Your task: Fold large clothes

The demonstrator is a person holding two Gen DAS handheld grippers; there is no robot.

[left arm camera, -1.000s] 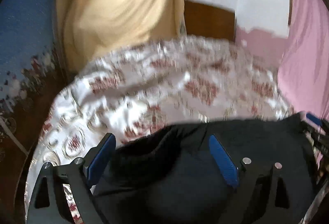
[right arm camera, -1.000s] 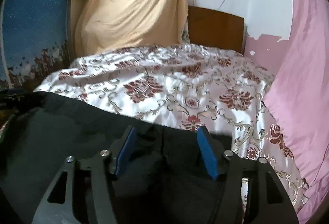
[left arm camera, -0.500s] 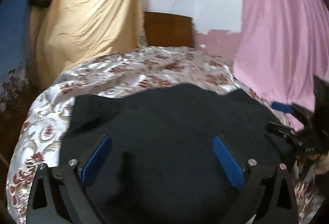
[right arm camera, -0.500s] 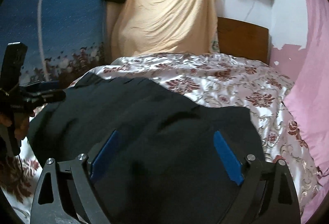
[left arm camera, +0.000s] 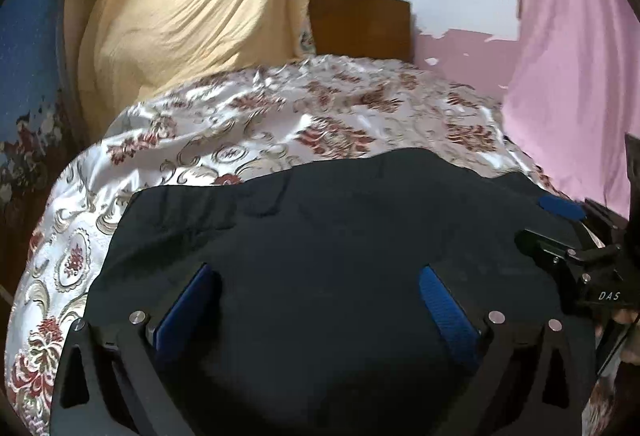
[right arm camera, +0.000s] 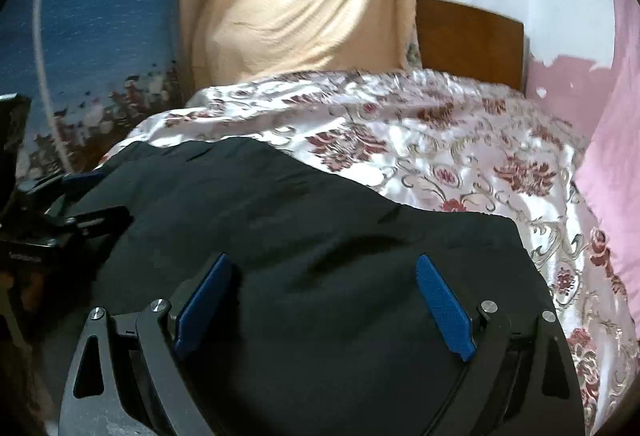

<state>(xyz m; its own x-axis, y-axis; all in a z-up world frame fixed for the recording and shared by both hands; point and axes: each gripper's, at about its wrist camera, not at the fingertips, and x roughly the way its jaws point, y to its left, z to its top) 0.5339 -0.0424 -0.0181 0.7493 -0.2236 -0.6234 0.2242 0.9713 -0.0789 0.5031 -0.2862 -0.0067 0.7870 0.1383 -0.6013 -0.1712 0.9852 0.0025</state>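
A large black garment (left arm camera: 320, 236) lies spread flat on the floral bedspread (left arm camera: 240, 140); it also shows in the right wrist view (right arm camera: 320, 228). My left gripper (left arm camera: 316, 284) is open, its blue pads wide apart above the garment's near part, holding nothing. My right gripper (right arm camera: 324, 276) is open too, above the garment's near right part. The right gripper shows at the right edge of the left wrist view (left arm camera: 568, 236), and the left gripper at the left edge of the right wrist view (right arm camera: 80, 204). The garment's near edge is hidden under the grippers.
The floral bedspread (right arm camera: 460, 140) stretches to a wooden headboard (left arm camera: 360, 24). A yellow cloth (left arm camera: 192, 4) hangs at the back left. A pink curtain (left arm camera: 572, 56) borders the right side and a blue patterned cloth (right arm camera: 92, 24) the left.
A second ago both grippers were narrower and closed on bunched black cloth. They have since opened wide, and the garment now lies spread flat on the bed.
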